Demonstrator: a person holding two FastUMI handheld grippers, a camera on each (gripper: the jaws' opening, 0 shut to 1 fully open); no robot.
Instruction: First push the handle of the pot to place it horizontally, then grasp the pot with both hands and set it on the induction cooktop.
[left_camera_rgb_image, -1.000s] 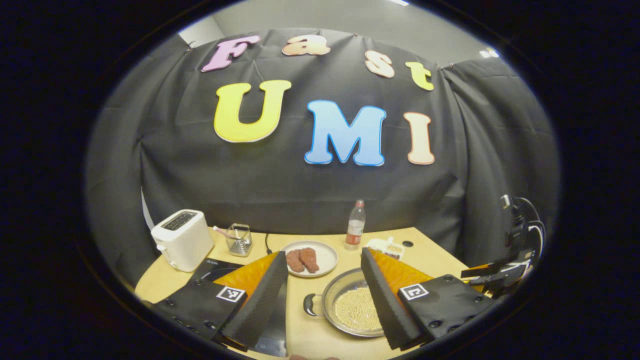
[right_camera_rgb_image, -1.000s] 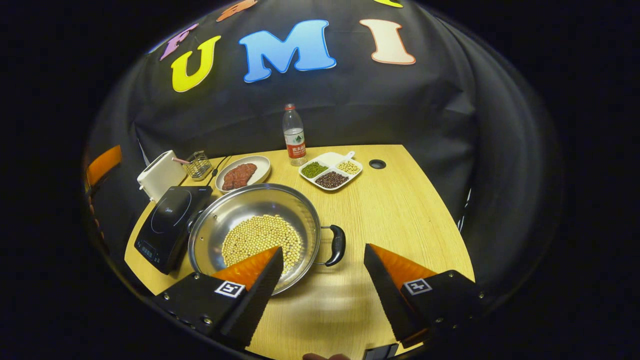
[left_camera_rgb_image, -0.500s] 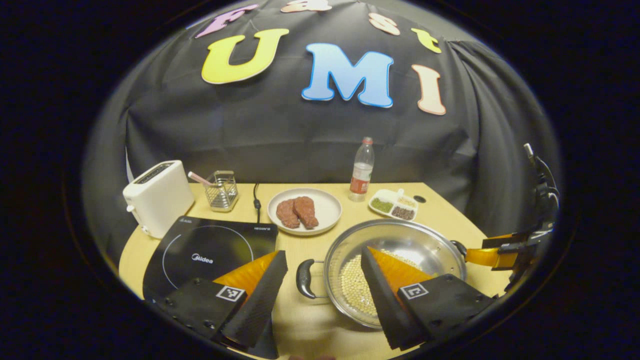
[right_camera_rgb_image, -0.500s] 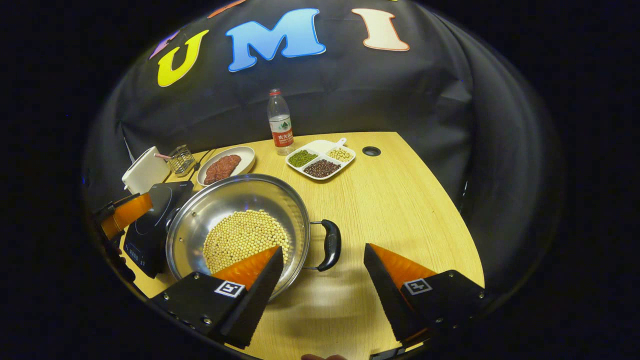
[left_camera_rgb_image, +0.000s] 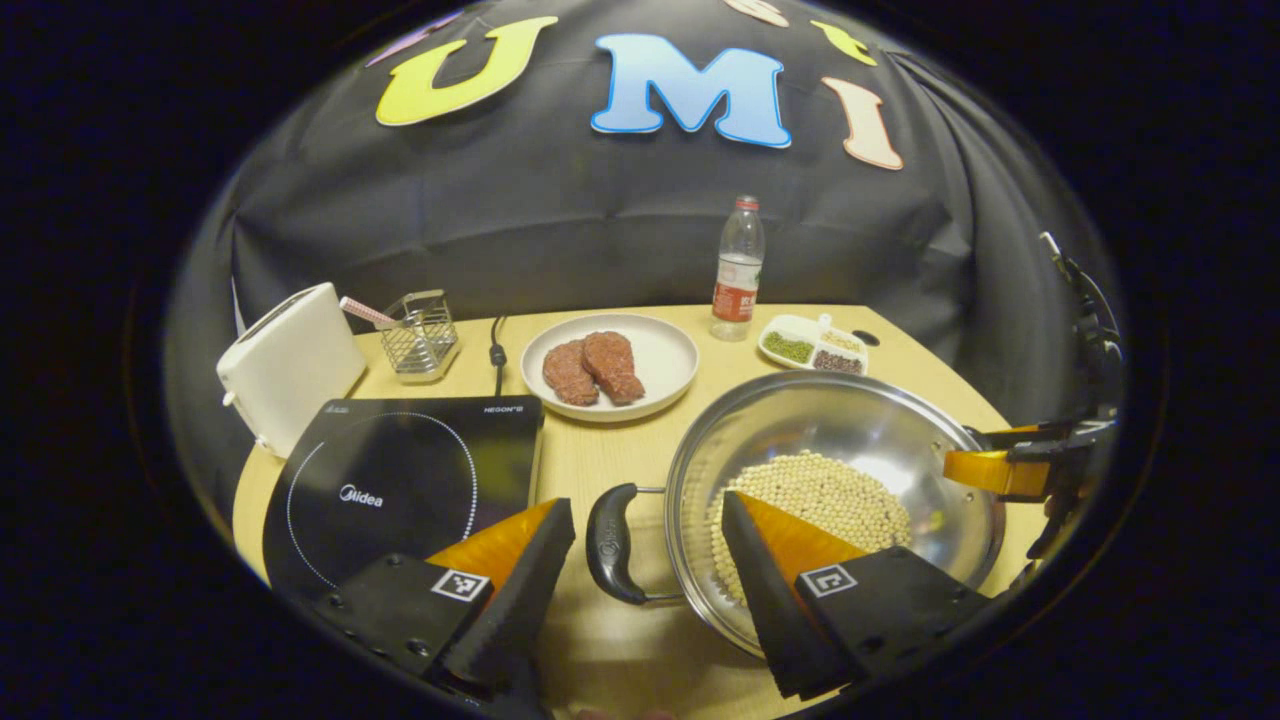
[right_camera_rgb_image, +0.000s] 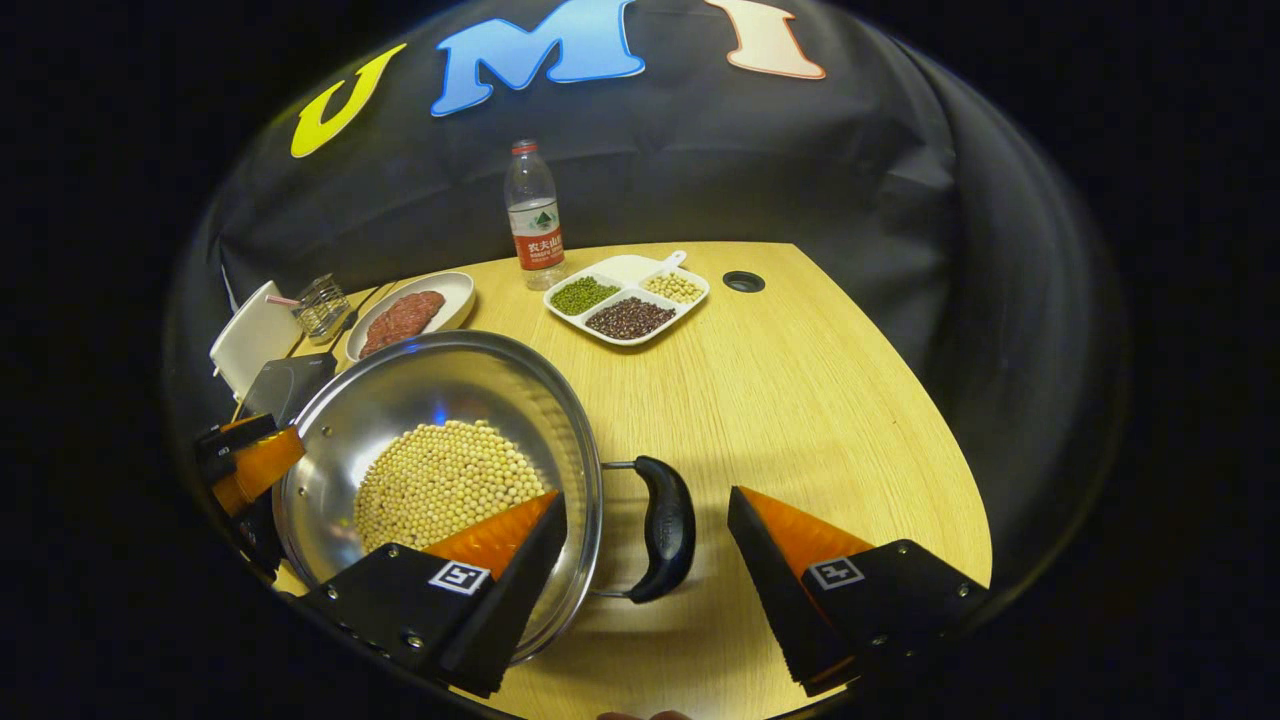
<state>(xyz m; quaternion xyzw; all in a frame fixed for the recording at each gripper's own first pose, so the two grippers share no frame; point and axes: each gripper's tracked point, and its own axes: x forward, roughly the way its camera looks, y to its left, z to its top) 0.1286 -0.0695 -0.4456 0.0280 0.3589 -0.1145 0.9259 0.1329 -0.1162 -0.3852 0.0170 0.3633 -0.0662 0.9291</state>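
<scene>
Broadly, risks first: left gripper (left_camera_rgb_image: 648, 570) sitting spread, fingers straddling left handle (left_camera_rgb_image: 607, 543), holding nothing. Right gripper (right_camera_rgb_image: 648, 560) likewise spread around right handle (right_camera_rgb_image: 664, 525), nothing clamped. Pot (left_camera_rgb_image: 835, 490) resting on table (right_camera_rgb_image: 800, 400), just right of induction cooktop (left_camera_rgb_image: 400, 485). Uneven lift likely tipping pot, soybeans (right_camera_rgb_image: 445, 480) sliding and spilling; smooth curved handles possibly slipping from fingers. Pot looking shiny steel, wide, shallow, round; handles looking dark, glossy, on thin wire brackets. Cooktop appearing flat, glassy, black; table showing pale wood grain.

Wooden table (right_camera_rgb_image: 800, 400) with pot (right_camera_rgb_image: 330, 480), cooktop (left_camera_rgb_image: 400, 480)
</scene>
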